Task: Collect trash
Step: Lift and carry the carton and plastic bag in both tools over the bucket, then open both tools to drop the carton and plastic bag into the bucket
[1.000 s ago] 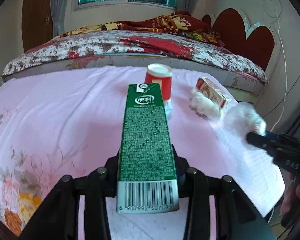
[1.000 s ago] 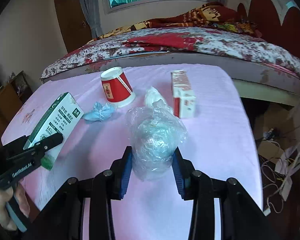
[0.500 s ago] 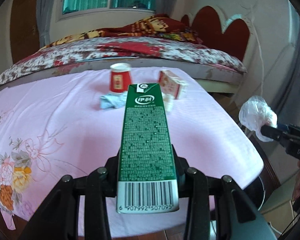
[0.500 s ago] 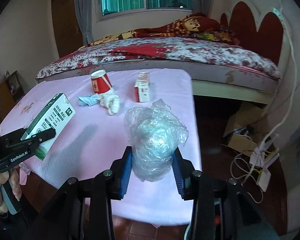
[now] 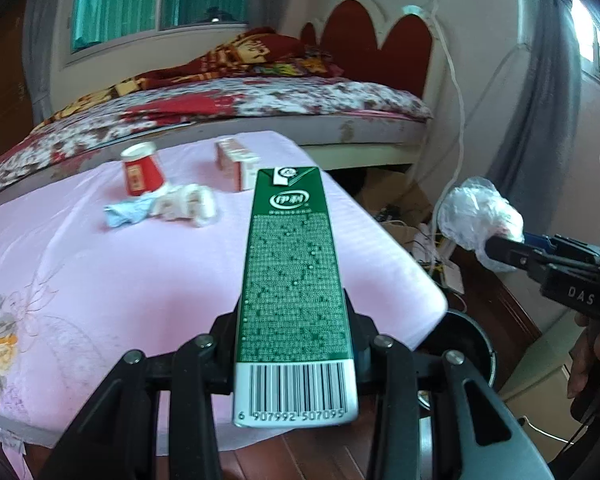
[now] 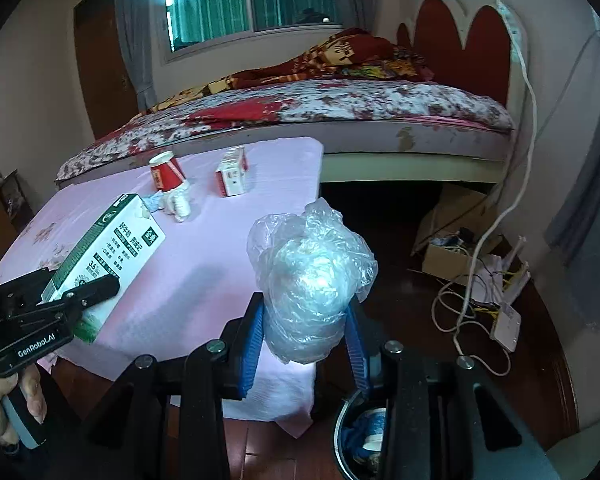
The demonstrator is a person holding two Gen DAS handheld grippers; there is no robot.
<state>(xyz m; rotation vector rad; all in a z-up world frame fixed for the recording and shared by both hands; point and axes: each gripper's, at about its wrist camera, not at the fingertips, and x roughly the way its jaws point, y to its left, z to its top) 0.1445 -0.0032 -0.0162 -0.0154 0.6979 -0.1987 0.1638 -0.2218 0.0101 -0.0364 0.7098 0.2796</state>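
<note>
Below my right fingers, just past their tips, sits the dark round bin [image 6: 360, 436], its rim partly hidden behind the gripper frame; blue and white scraps lie inside. Ahead and left of those fingers the pink-covered table [image 6: 220, 280] ends in a rounded corner, cloth hanging over the edge. To the right of that edge is open dark wood floor [image 6: 412, 292], bounded farther out by a cardboard box [image 6: 448, 256] and a tangle of white cables [image 6: 476, 308] near the wall.

My right gripper [image 6: 305, 340] is closed on a crumpled clear plastic bag [image 6: 310, 280]. The blue pads press it from both sides and most of the bag bulges above and ahead of the fingers. It hangs over the table corner, close to the bin's near rim.

My left gripper [image 5: 296, 344] is clamped on a green milk carton [image 5: 294, 276], held near its barcode end. The carton runs straight out between the fingers, tip pointing across the table. Its gripped end is over the near table edge, and the bin's rim [image 5: 476, 340] shows just right of my right-hand finger.

Well beyond the carton's tip, on the cloth: an upturned red paper cup [image 5: 140, 170], a blue crumpled scrap [image 5: 126, 214] touching a white wad of tissue [image 5: 188, 208], and a red-and-white box [image 5: 238, 164]. Behind the table's far edge stands the bed [image 5: 260, 108].
</note>
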